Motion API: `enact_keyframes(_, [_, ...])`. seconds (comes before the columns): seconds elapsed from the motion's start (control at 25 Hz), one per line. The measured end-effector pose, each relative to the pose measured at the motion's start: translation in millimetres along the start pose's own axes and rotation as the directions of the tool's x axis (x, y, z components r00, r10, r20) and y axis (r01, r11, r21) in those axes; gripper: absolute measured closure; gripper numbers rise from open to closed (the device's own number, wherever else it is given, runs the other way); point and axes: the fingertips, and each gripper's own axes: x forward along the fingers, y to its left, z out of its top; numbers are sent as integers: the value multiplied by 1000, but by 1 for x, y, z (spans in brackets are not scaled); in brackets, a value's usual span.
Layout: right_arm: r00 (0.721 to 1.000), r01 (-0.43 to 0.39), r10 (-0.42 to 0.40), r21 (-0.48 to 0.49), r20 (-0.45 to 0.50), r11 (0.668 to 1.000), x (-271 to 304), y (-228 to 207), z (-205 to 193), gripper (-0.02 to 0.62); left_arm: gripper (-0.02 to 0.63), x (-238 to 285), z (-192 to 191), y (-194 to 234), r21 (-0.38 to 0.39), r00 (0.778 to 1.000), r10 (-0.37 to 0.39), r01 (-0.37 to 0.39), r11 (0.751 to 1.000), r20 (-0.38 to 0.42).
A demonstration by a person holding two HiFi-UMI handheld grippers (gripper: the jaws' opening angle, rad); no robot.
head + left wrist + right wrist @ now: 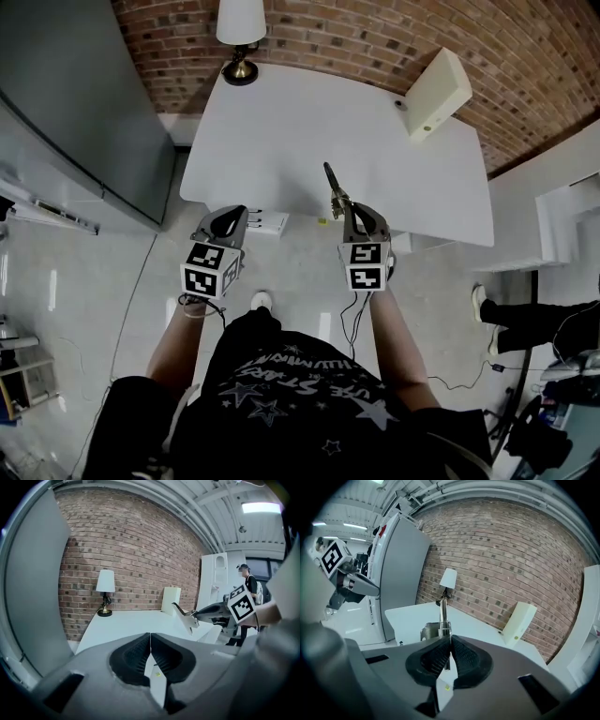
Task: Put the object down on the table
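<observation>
A slim metal tool (pixel 336 192) with a dark tip sticks forward and up from my right gripper (pixel 349 214), which is shut on its lower end. It hangs over the near edge of the white table (pixel 281 131), not touching it. In the right gripper view the tool (pixel 443 618) rises straight out of the closed jaws, with a flat metal plate at its base. My left gripper (pixel 232 220) is shut with nothing in it, held just short of the table's near edge. The left gripper view shows the right gripper (pixel 190 617) and the tool (pixel 180 610) off to the right.
A lamp (pixel 240 37) stands at the table's far edge and a cream box (pixel 436 94) leans at its far right. A small white item (pixel 268 223) lies below the near edge. A grey cabinet (pixel 75 103) is at the left. Another person's legs (pixel 534 323) show at the right.
</observation>
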Motion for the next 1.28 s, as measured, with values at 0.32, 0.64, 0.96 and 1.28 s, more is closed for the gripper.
enact_keyframes(0.32, [1000, -10, 9, -14, -15, 1000, 68, 3, 32, 583, 586, 34, 14, 52, -17, 1000, -13, 13, 1000, -11])
enact_keyframes(0.64, [998, -55, 53, -115, -14, 992, 123, 2, 60, 581, 586, 52, 26, 89, -32, 1000, 29, -29, 999, -10])
enact_keyframes(0.96, [995, -89, 96, -205, 25, 975, 202, -11, 98, 581, 586, 78, 43, 126, -24, 996, 92, -92, 995, -13])
enact_keyframes(1.28, [990, -135, 141, -272, 3, 953, 270, -20, 118, 583, 586, 120, 56, 162, -24, 991, 123, -124, 992, -53])
